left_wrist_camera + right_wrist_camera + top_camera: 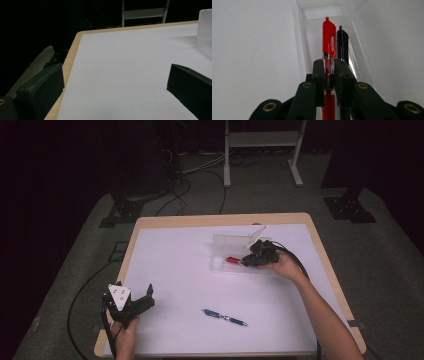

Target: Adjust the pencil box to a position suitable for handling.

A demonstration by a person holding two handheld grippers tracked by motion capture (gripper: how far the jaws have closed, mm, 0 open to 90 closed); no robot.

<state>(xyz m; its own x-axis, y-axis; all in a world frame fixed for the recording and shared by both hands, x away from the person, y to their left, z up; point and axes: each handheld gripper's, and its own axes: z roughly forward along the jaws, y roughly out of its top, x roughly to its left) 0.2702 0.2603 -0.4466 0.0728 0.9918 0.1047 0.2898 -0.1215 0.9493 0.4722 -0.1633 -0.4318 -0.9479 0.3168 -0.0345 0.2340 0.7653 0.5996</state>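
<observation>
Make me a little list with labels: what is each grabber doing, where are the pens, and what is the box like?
right gripper: shut on the red pen, over the clear box
left gripper: open, holding nothing, near the table's front left corner
black pen: lying in the box beside the red pen
blue pen: on the white tabletop, outside the box

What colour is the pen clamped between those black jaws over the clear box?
Red. The red pen shows best in the right gripper view, beside a black pen.
</observation>
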